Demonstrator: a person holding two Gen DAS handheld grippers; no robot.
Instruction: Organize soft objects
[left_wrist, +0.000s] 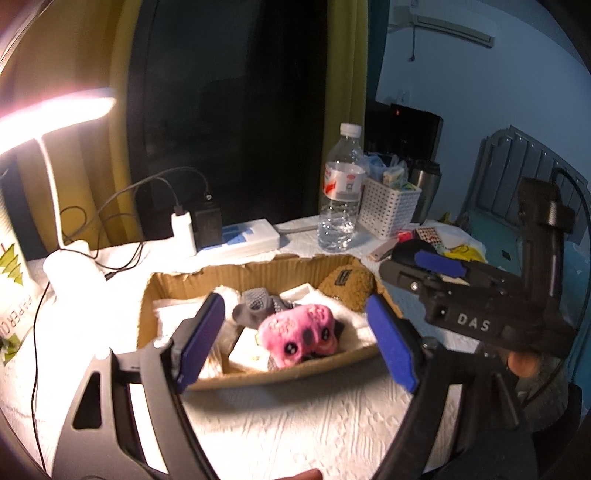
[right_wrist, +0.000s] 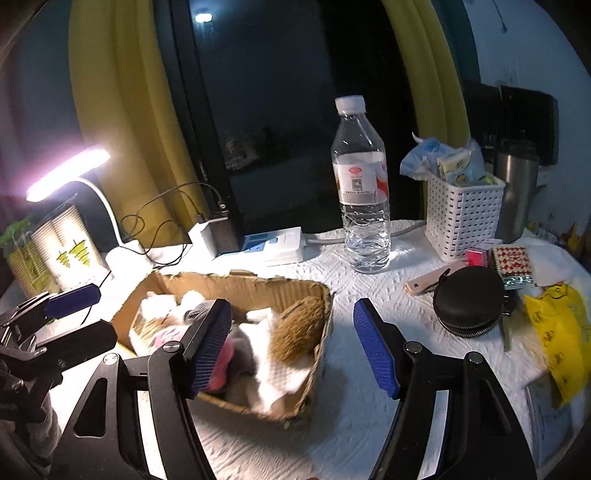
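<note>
A dark window fills the upper middle of both views, black outside, with one small light reflected near its top. Yellow curtains hang on either side of it. To the upper right the wall is pale blue-white, with an air conditioner mounted high on it. A lit desk lamp glares at the left edge, washing out the white textured tablecloth beneath it. At the right of the left wrist view a grey ribbed radiator stands against the wall behind the table.
</note>
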